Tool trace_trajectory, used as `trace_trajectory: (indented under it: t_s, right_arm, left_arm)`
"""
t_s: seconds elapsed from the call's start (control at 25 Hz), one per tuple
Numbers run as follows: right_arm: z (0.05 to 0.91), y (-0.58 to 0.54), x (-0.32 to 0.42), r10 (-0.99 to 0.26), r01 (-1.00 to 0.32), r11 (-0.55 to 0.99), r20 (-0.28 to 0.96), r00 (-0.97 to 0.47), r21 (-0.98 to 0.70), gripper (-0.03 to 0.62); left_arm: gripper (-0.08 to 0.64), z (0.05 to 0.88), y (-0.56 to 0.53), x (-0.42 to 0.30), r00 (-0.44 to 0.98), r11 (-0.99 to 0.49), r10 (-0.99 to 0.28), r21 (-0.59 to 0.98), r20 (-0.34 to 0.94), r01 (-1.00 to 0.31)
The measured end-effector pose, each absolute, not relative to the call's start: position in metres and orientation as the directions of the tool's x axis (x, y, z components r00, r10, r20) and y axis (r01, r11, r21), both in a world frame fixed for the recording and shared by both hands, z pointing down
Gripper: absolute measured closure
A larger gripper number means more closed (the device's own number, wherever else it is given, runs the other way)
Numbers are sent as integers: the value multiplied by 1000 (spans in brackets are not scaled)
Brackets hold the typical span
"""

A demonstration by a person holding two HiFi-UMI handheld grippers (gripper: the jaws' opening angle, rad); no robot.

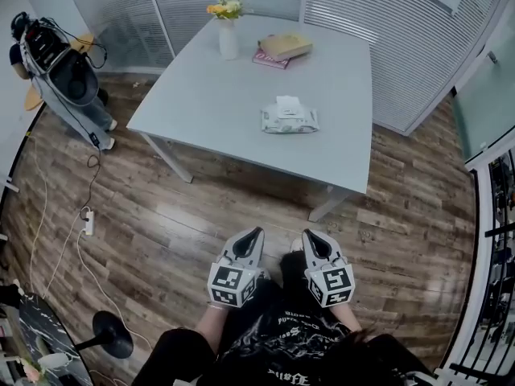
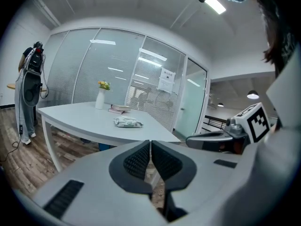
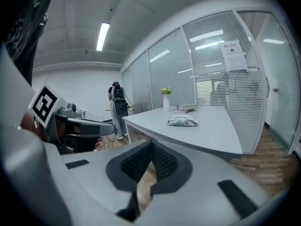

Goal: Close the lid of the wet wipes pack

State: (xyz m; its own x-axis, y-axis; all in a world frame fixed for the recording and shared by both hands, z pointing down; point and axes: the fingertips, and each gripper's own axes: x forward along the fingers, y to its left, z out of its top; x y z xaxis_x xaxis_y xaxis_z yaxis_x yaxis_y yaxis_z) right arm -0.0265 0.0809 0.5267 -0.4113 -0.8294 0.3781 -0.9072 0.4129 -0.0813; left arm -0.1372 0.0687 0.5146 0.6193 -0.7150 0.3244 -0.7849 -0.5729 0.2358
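Note:
The wet wipes pack (image 1: 289, 118) lies on the grey table (image 1: 209, 95), its white lid standing up at the back. The same pack (image 2: 127, 122) shows far off in the left gripper view, and the pack (image 3: 182, 121) likewise in the right gripper view. Both grippers are held close to the person's body over the wooden floor, well short of the table. My left gripper (image 1: 256, 234) is shut with nothing between its jaws. Beside it my right gripper (image 1: 307, 236) is also shut and empty.
A white vase with flowers (image 1: 228, 26) and stacked books (image 1: 279, 49) stand at the table's far side. A person with equipment (image 1: 60, 71) stands at the left by the glass wall. Cables and a power strip (image 1: 88, 222) lie on the floor; a black stand base (image 1: 112, 334) sits lower left.

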Motion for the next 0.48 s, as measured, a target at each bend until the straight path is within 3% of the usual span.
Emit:
trace_trajectory:
  t_s: [0.48]
  right_arm:
    - [510,-59,2,-801,-853,466,297,-520,-237,592]
  left_arm:
    - [546,519,-30,-125,522,-472,-778,224,350,-853]
